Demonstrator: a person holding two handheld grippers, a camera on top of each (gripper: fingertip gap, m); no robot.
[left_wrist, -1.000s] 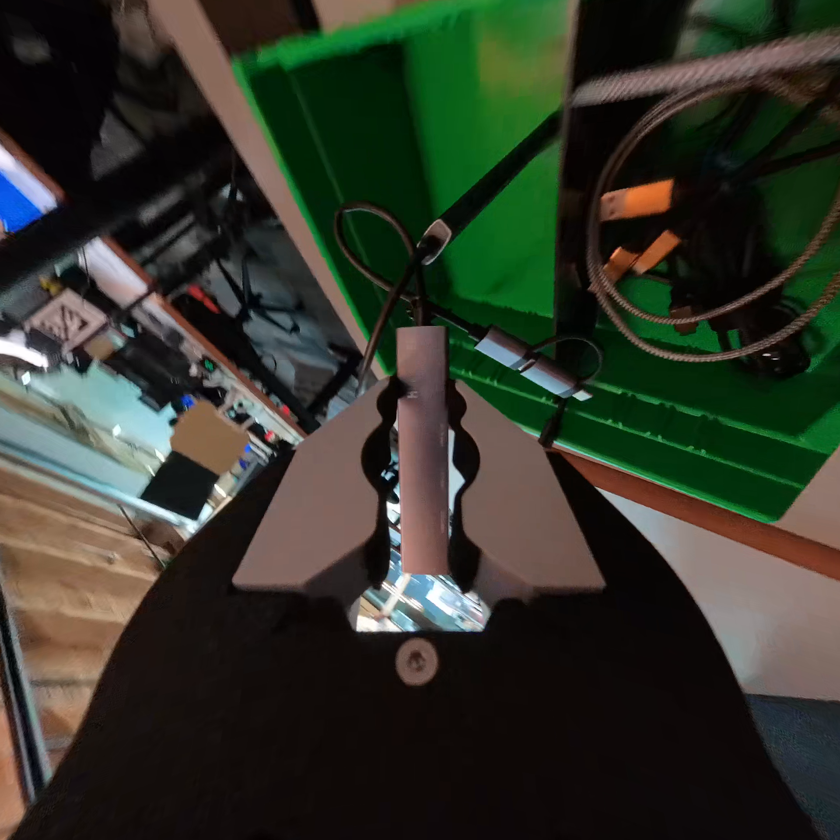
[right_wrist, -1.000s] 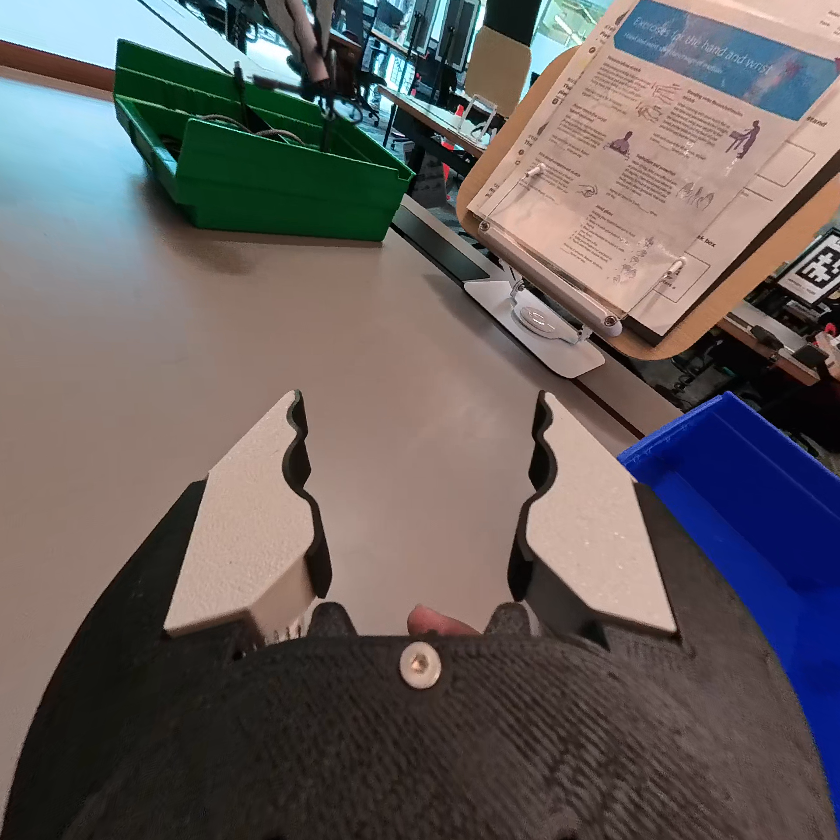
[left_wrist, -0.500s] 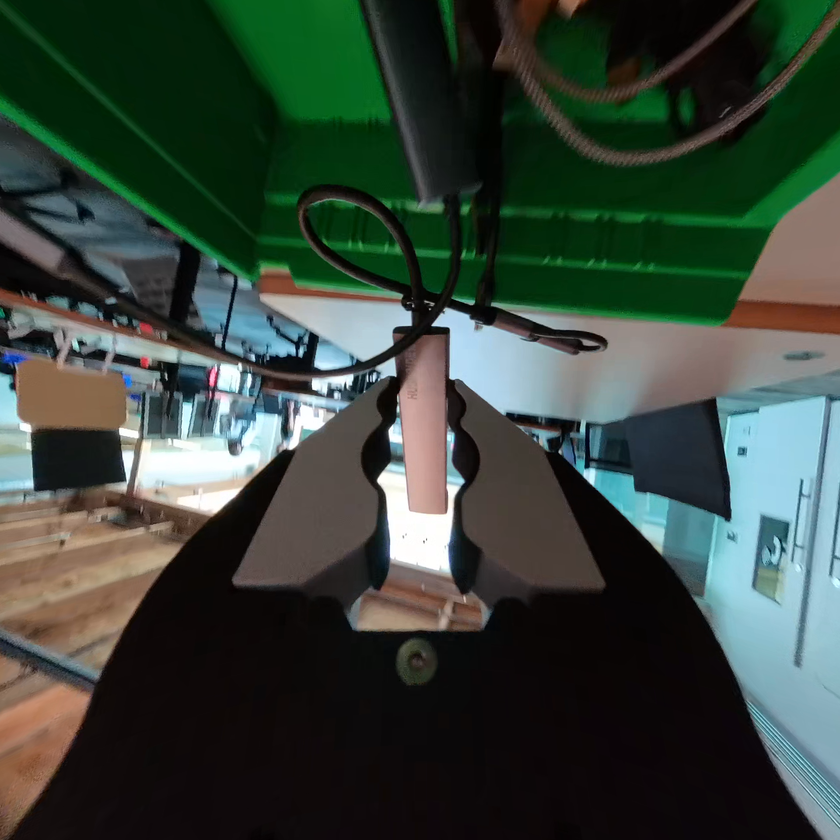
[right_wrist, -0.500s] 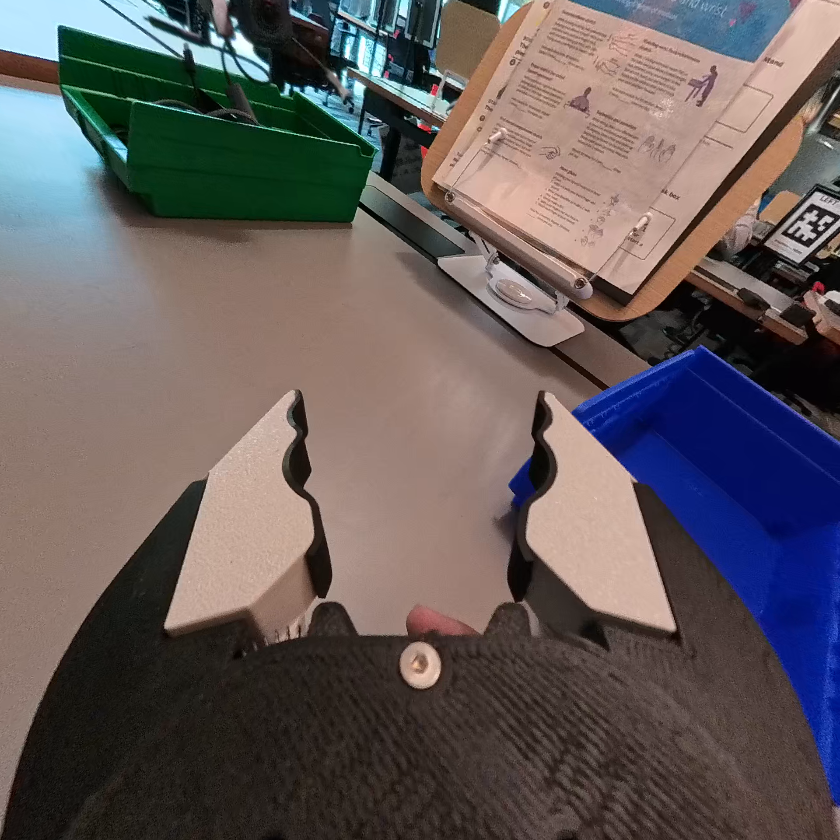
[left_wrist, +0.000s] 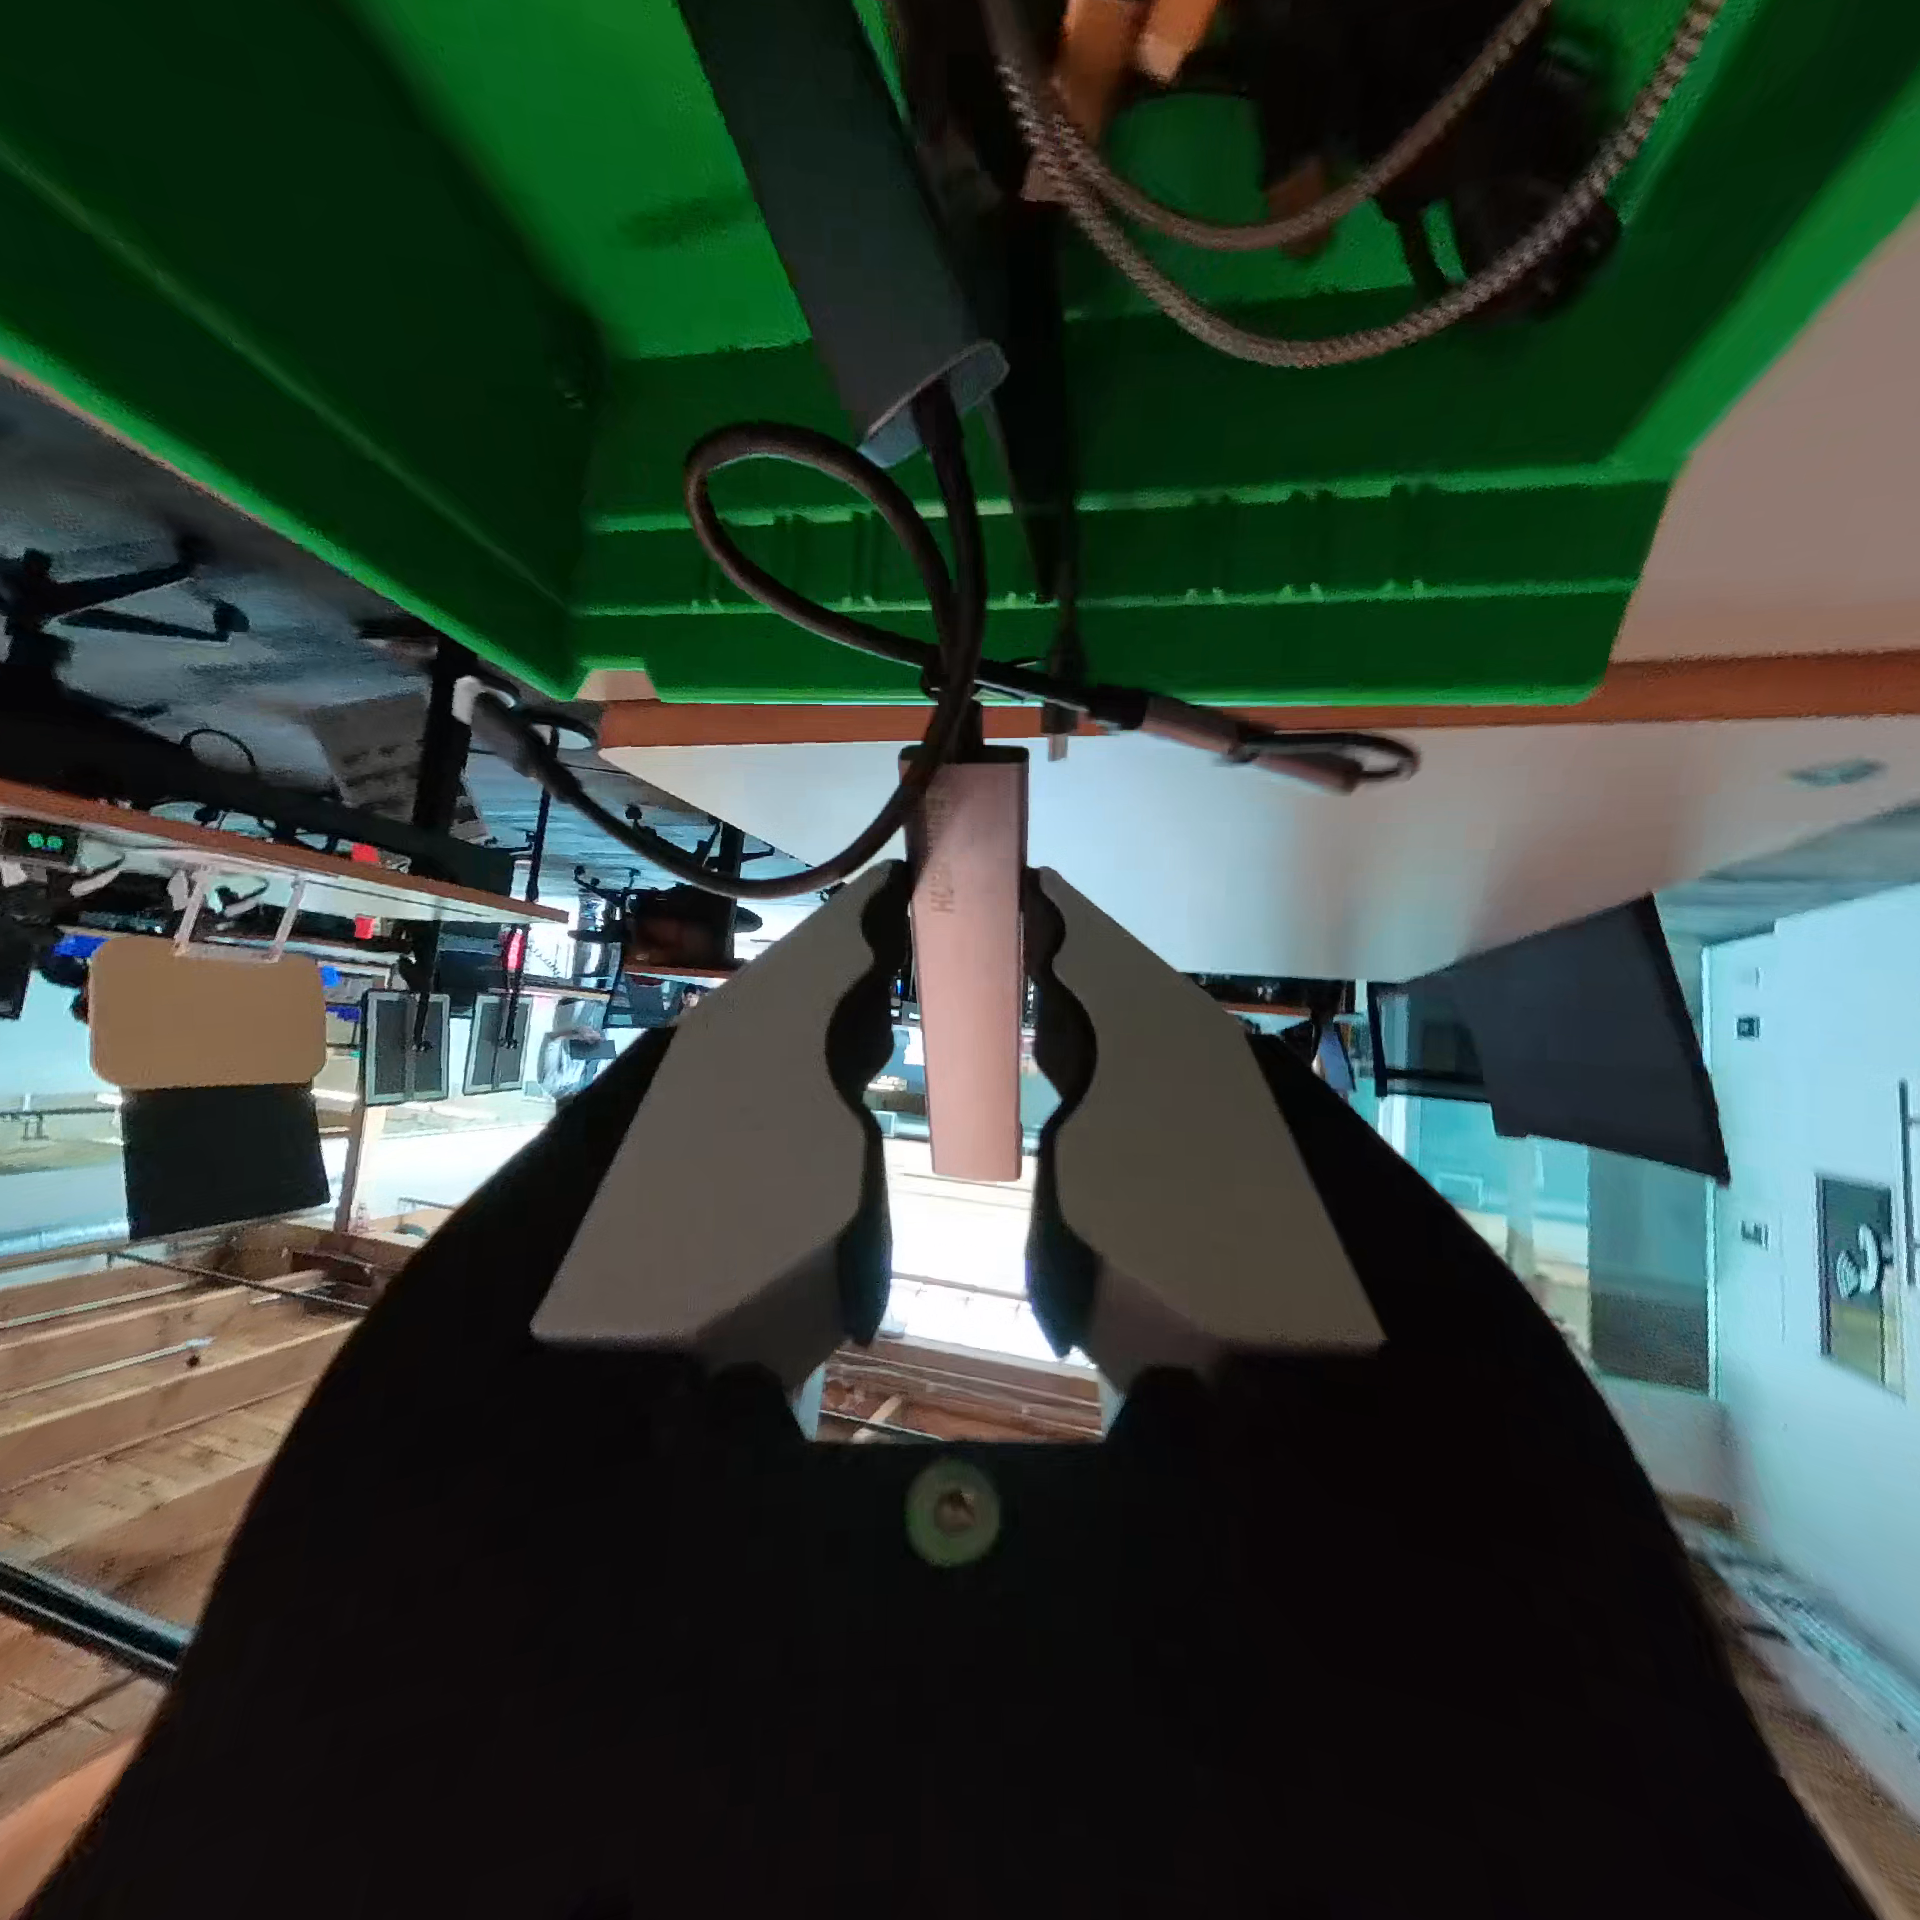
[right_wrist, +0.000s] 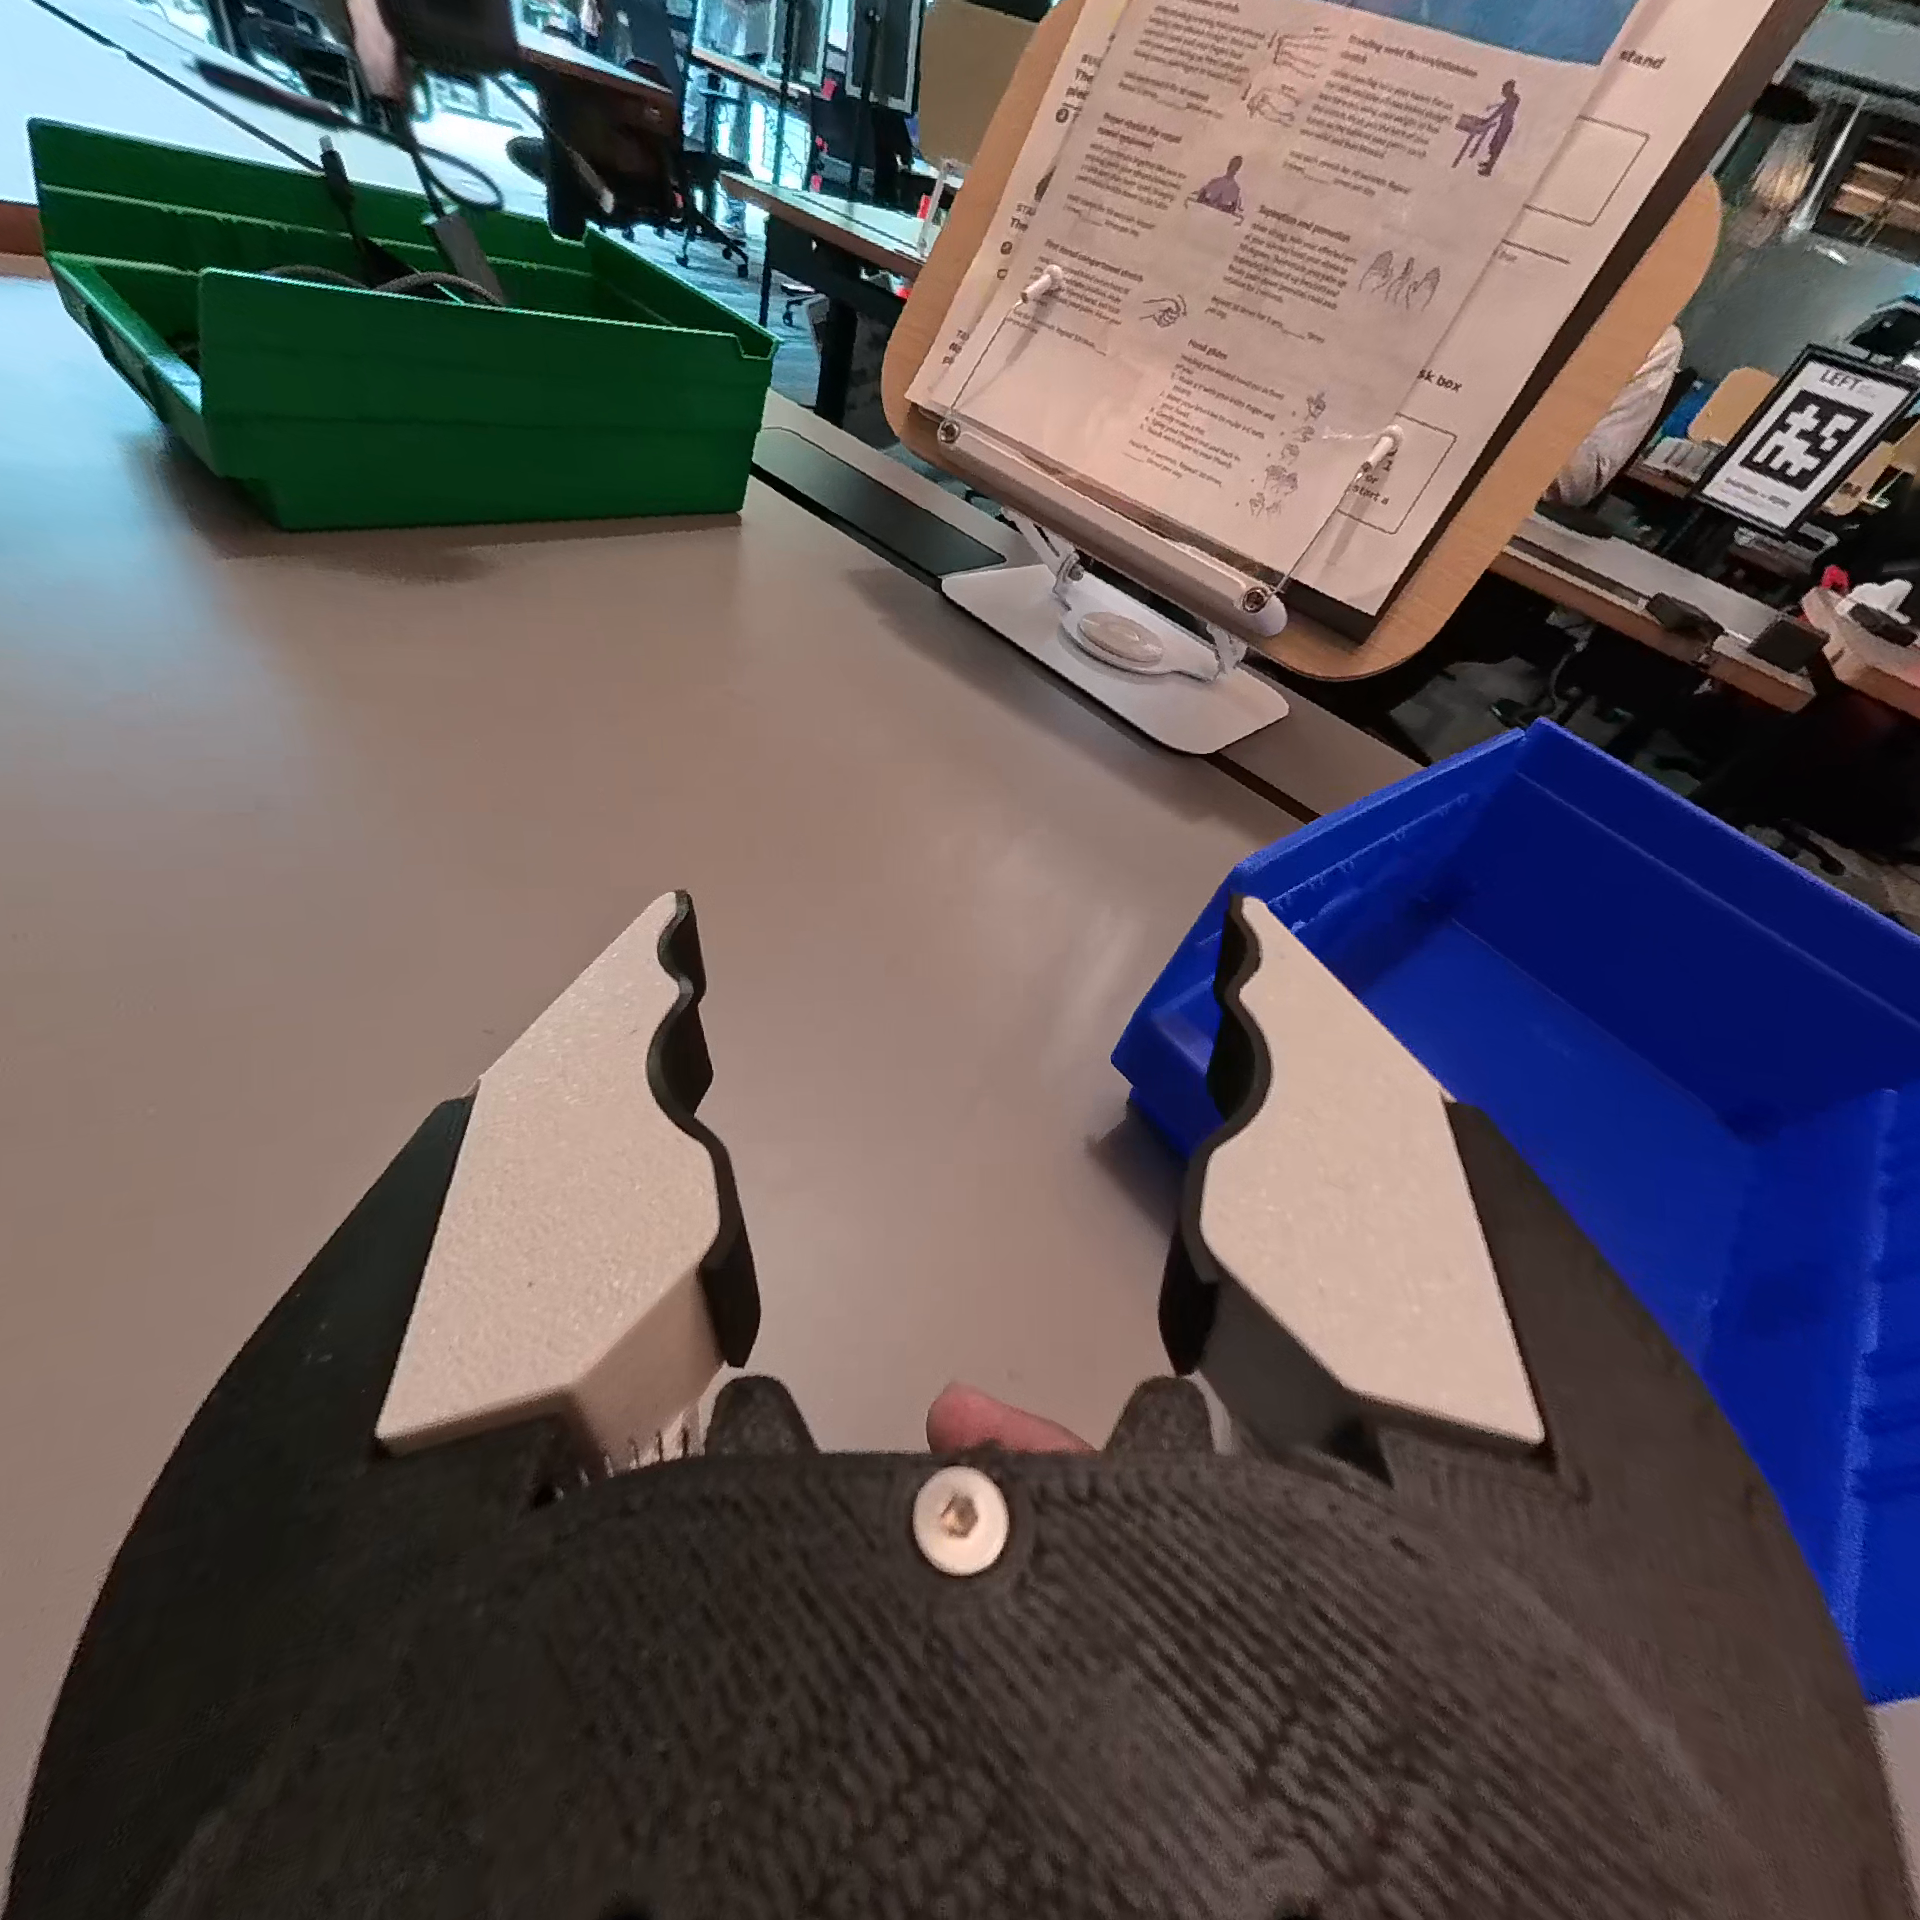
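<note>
In the left wrist view, which is turned upside down, the left gripper (left_wrist: 961, 883) sits at centre frame with its jaws closed on a slim pinkish-grey adapter stick (left_wrist: 971, 966) that runs lengthwise between them and pokes out past the tips; a thin dark cable (left_wrist: 790, 582) loops off its far end toward the upper middle of the frame; a second small connector (left_wrist: 1247, 732) dangles to the right of that; the green bin (left_wrist: 1247, 551) fills the top of the frame, with a dark flat bar (left_wrist: 862, 208) and a braided cable (left_wrist: 1299, 343) inside it. In the right wrist view the right gripper (right_wrist: 961, 920) sits at lower centre, jaws spread wide with nothing between them, above the bare grey table (right_wrist: 520, 779); a blue bin (right_wrist: 1610, 987) lies at the right edge, just beside the right-hand finger; the green bin (right_wrist: 416, 416) stands at upper left, well apart, with cables rising out of it; a wooden document stand (right_wrist: 1299, 312) bearing printed sheets stands at upper right.
</note>
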